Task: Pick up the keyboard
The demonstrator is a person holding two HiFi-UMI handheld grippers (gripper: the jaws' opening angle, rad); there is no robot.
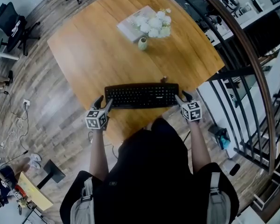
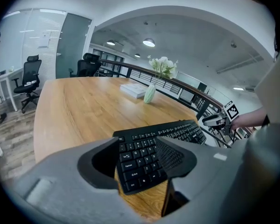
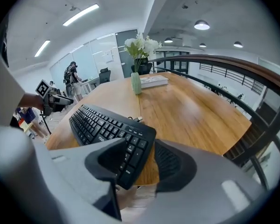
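Now, at the near edge of the table [image 1: 98, 45]: a person stands close, with one gripper at each short end of the keyboard [image 1: 141, 96].

Left gripper [image 1: 104, 102]: jaws apart, the keyboard's left end poking in between them. One jaw lies over the outermost keys and the other sits off the end. It is not closed on anything.

Right gripper [image 1: 182, 97]: the same in mirror. Its jaws are spread with the keyboard's right corner between them. That corner reaches past the table edge, with floor showing under it. I cannot tell whether it merely overhangs or is raised a little.

The keyboard runs straight across from one gripper to the other. The two-ended approach makes sense to me, since a long, flat board held at one end would likely sag and twist. Lying along the table edge also helps, because it gives a jaw room to get underneath.

Beyond both grippers, well apart from the keyboard, stand a flower vase [image 1: 143, 43] and a book [image 1: 130, 26] just beside it, out of the way.

My judgement is that the pick-up is not yet made. Both grippers need to close next, and evenly, or the board may tip.
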